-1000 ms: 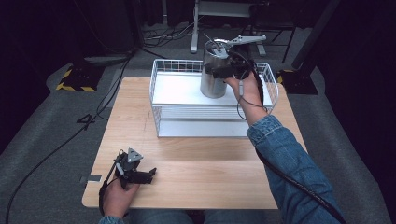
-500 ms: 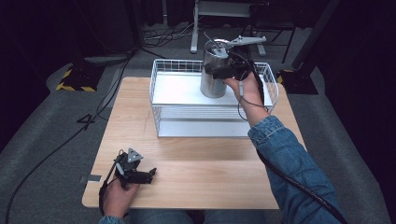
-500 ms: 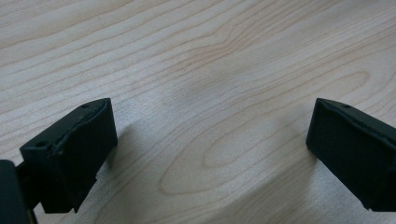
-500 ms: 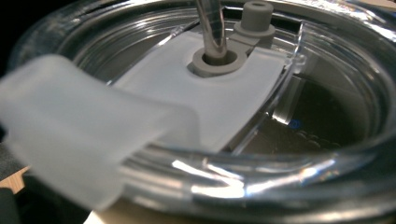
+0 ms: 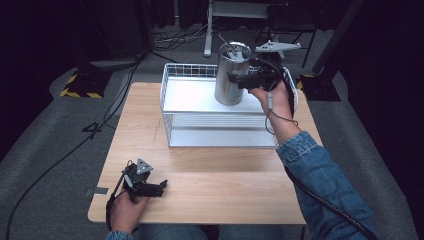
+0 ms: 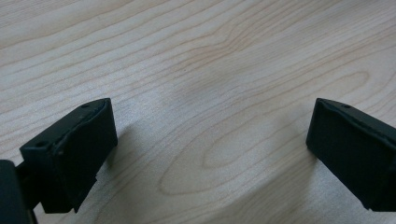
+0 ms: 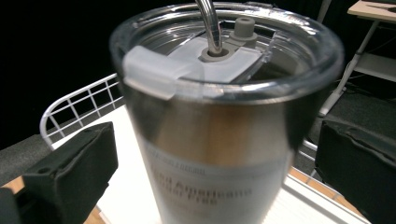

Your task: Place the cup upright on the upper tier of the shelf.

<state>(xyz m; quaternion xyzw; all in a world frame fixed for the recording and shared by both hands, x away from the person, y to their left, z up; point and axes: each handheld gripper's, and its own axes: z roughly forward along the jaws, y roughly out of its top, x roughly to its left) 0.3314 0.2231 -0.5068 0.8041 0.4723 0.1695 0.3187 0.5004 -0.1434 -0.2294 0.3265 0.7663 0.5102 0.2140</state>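
My left gripper point(image 5: 159, 187) rests on the table point(image 5: 225, 175), jaws wide, empty. Nothing has shifted in the last second, so I judge this a pause. My right gripper point(image 5: 239, 78) clamps the tumbler point(image 5: 231, 75), upright in the basket point(image 5: 220, 117), lid and straw point(image 7: 208, 23) pointing up.

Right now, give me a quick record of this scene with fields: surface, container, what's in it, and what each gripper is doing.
surface: wooden table
container: white wire basket at the far side of the table
item: steel tumbler, upright, with a clear lid and a straw
right gripper: at the tumbler, a jaw on each side; contact unclear
left gripper: open, resting low on bare table near the front edge
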